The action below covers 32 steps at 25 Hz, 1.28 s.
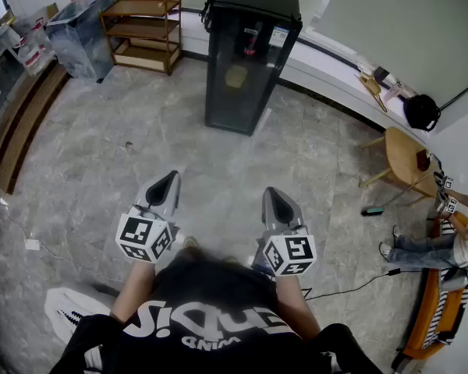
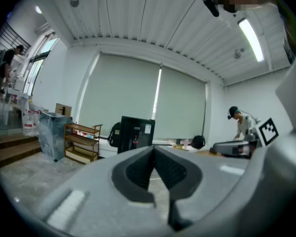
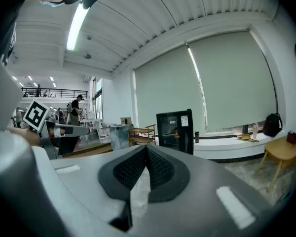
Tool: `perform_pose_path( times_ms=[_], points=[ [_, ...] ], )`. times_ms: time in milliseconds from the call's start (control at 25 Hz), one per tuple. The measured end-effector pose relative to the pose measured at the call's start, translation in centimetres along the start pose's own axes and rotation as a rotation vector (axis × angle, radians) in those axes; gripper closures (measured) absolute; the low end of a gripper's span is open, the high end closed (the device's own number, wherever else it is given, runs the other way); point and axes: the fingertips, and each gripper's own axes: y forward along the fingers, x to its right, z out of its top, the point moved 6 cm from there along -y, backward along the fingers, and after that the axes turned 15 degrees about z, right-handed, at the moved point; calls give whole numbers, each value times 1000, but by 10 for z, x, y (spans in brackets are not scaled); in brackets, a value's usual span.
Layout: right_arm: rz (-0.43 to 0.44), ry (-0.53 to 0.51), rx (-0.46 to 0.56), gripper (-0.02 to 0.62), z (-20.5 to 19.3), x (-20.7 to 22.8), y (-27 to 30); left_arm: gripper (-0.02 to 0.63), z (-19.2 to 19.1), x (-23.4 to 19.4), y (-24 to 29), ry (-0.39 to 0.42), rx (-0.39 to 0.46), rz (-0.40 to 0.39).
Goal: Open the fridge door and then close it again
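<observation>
A tall black fridge (image 1: pixel 246 57) with a glass door stands against the far wall, its door closed. It shows small and distant in the left gripper view (image 2: pixel 134 134) and in the right gripper view (image 3: pixel 175 131). My left gripper (image 1: pixel 170 179) and right gripper (image 1: pixel 271 195) hang side by side in front of the person, well short of the fridge. Both are shut with nothing between the jaws, the tips touching in the left gripper view (image 2: pixel 154 149) and in the right gripper view (image 3: pixel 146 148).
A wooden shelf (image 1: pixel 144 29) and a grey bin (image 1: pixel 79 33) stand left of the fridge. A wooden chair (image 1: pixel 402 158) sits at the right, by a seated person's legs (image 1: pixel 417 248). A cable (image 1: pixel 359 285) runs over the marble floor. Another person (image 2: pixel 241 125) works at a bench.
</observation>
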Motion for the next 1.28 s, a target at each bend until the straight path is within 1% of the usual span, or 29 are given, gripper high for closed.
perform_pose_path(
  times_ms=[320,640,760,960,1120,1280],
  points=[
    [-11,12,30,597,5,-15,13,604,0,-28,0,-4,-6,-12],
    [-101,12,66,597,4,-28,29,604,-6,-67,9,6,-6,-58],
    [-125,14,64,597,2,-33,31,604,-8,-78,12,2,-13,-72],
    [-153,17,64,597,4,-27,42,604,-7,-88,31,-6,-16,-91],
    [-147,8,72,597,7,-20,62,604,-4,-97,49,-7,-3,-93],
    [-134,8,73,597,9,-1,87,604,0,-106,76,-3,2,-88]
  ],
)
